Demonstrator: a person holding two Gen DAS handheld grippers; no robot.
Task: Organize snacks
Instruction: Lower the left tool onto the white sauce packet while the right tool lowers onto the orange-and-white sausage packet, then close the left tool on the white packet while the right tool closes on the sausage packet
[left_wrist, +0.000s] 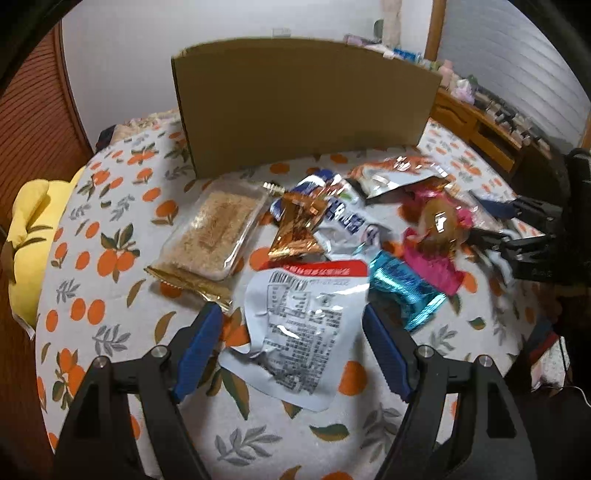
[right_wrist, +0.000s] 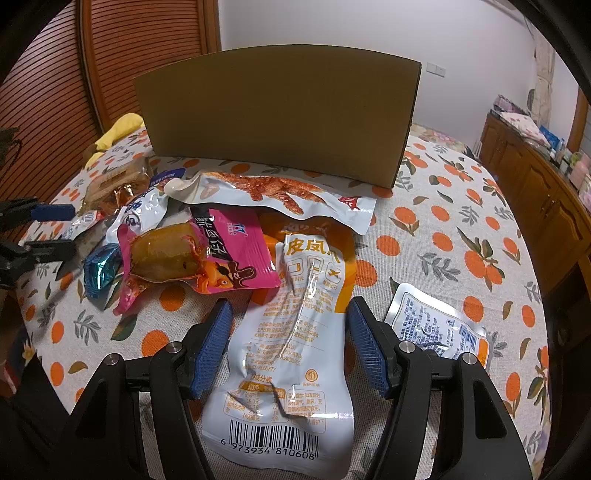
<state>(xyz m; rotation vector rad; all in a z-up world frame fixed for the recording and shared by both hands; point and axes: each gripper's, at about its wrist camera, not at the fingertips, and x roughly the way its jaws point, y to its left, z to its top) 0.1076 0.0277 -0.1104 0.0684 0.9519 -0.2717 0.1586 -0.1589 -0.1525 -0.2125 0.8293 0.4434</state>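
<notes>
A: The left gripper (left_wrist: 291, 332) stands spread, its blue pads either side of the crinkled silver-white foil pouch with a red top edge (left_wrist: 295, 332), not pressing it.

B: And the right gripper (right_wrist: 288, 343)?

A: Also spread, astride the white-and-orange plastic pouch with a barcode (right_wrist: 291, 354) lying flat on the orange-print tablecloth (right_wrist: 461, 229).

B: Both look light, limp and slippery; I'd pinch a flat sealed edge, then carry them to the brown cardboard box (right_wrist: 277, 110) behind.
</notes>
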